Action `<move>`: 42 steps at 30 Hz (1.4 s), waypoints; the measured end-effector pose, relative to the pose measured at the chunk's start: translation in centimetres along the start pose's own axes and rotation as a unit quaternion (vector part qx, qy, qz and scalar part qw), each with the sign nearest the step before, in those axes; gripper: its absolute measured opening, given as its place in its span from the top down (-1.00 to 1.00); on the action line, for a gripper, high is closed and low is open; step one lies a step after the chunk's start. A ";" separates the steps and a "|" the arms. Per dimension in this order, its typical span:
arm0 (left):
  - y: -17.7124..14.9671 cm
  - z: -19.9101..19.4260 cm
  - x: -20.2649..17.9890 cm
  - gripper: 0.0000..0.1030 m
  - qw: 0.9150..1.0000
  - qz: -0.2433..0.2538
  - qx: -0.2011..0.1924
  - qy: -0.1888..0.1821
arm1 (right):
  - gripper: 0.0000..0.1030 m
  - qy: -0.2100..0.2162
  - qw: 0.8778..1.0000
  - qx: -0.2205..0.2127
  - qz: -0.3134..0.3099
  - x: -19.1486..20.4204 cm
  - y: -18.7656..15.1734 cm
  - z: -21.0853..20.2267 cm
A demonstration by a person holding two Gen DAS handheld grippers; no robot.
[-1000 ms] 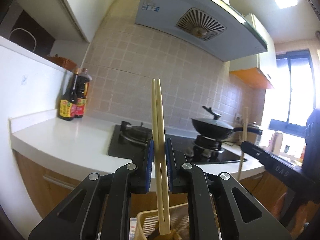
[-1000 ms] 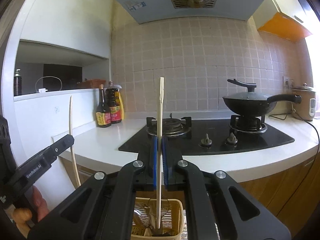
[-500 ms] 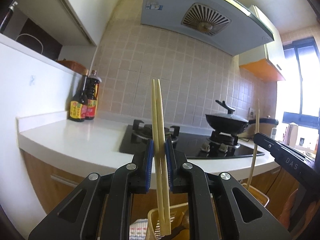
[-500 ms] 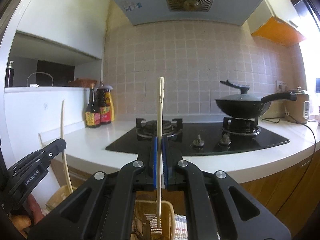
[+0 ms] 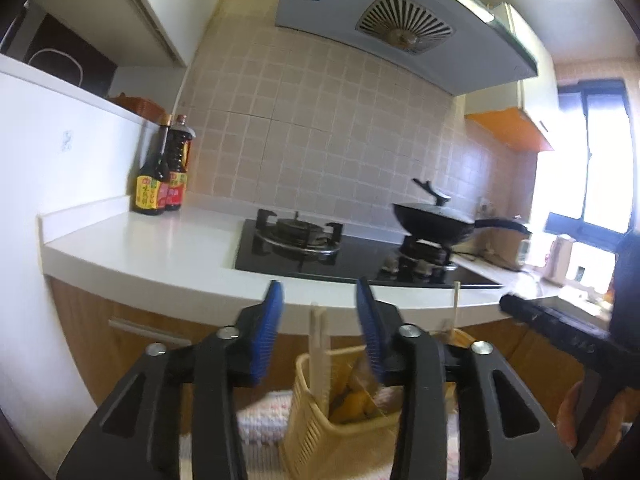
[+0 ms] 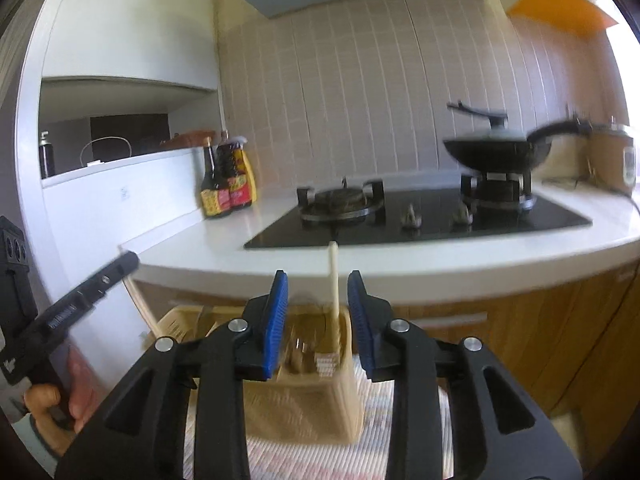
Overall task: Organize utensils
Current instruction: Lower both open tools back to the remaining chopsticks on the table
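My left gripper (image 5: 320,332) is open above a yellow slotted holder (image 5: 320,412). A pair of wooden chopsticks (image 5: 319,344) stands upright in that holder, free between the jaws. My right gripper (image 6: 317,320) is open above a second yellow holder (image 6: 316,404). A single wooden chopstick (image 6: 334,300) stands upright in it, free of the blue pads (image 6: 276,320). The right gripper's arm (image 5: 560,328) shows at the right of the left wrist view. The left gripper's arm (image 6: 68,312) shows at the left of the right wrist view.
Both holders stand on a striped cloth (image 6: 280,456) in front of a white counter (image 5: 160,248). The counter carries a black gas hob (image 5: 320,252), a lidded wok (image 5: 436,224) and two sauce bottles (image 5: 162,184). Wooden cabinet fronts (image 6: 540,320) lie below the counter.
Both grippers have opened and let go. The chopstick pair and the single chopstick have dropped down into their holders. Both views have tilted lower.
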State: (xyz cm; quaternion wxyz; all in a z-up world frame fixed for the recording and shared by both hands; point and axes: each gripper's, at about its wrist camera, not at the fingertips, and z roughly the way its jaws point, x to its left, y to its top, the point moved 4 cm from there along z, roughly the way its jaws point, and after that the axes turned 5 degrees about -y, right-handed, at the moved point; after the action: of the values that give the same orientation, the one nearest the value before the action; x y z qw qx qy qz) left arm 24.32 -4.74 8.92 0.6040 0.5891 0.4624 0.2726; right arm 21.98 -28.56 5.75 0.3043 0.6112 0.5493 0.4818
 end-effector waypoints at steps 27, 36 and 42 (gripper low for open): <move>-10.7 -8.2 -2.8 0.05 0.905 -0.090 0.408 -0.082 | -0.18 -0.019 0.905 0.425 0.019 4.8 -16.4 -9.0; -15.3 -8.7 -2.1 0.05 0.870 -0.148 0.458 -0.109 | 0.35 0.000 0.881 0.472 -0.017 7.9 -21.4 -9.2; -16.9 -7.5 -2.8 0.05 0.860 -0.158 0.472 -0.114 | 0.46 -0.004 0.879 0.476 -0.030 8.6 -22.7 -8.8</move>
State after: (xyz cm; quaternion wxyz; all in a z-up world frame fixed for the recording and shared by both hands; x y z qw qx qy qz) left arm 12.88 -6.41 -5.80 0.3367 0.7497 0.5506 -0.1463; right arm 4.73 -16.85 -9.45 -0.0066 0.6672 0.7296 0.1502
